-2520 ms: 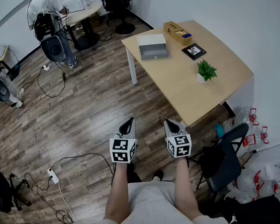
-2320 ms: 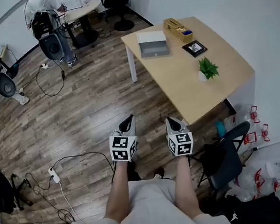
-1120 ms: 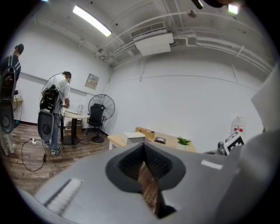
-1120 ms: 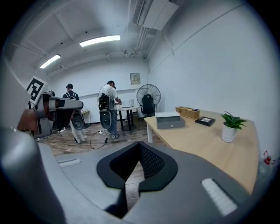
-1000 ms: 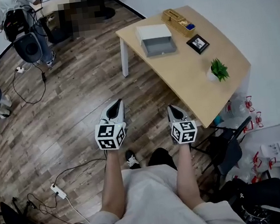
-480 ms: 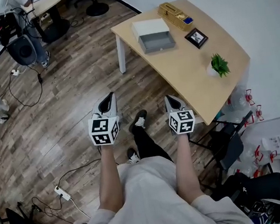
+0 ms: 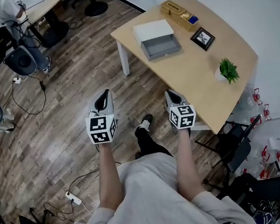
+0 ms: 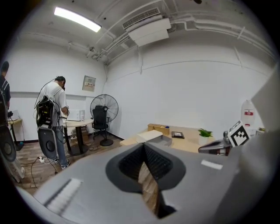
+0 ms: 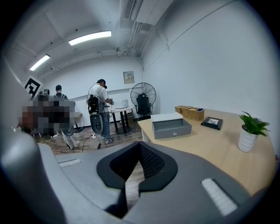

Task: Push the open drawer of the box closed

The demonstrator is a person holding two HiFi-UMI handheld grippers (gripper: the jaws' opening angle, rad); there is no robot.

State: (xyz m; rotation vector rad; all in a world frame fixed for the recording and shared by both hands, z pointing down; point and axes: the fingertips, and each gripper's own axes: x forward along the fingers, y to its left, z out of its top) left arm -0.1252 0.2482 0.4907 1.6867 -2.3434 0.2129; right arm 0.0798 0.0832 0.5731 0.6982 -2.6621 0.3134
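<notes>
The box (image 7: 153, 31) is white, and its grey drawer (image 7: 163, 46) is pulled out toward me; it stands near the far left corner of the wooden table (image 7: 197, 81). In the right gripper view the drawer (image 9: 171, 128) shows a small knob on its front. In the left gripper view the box (image 8: 153, 136) is small and distant. My left gripper (image 7: 105, 95) and right gripper (image 7: 171, 96) hang over the wood floor, well short of the table. Both are shut with nothing in them. The same shows for the left gripper (image 8: 144, 166) and the right gripper (image 9: 133, 170) in their own views.
On the table stand a wicker tray (image 7: 181, 15), a photo frame (image 7: 203, 38) and a small potted plant (image 7: 227, 69). A dark chair (image 7: 233, 145) sits by the table's near end. A person (image 7: 2, 19) stands at another desk far left. Cables and a power strip (image 7: 73, 197) lie on the floor.
I have walked closer to the table, which has grown larger and shifted in the head view. Both grippers stay shut and held out in front of me.
</notes>
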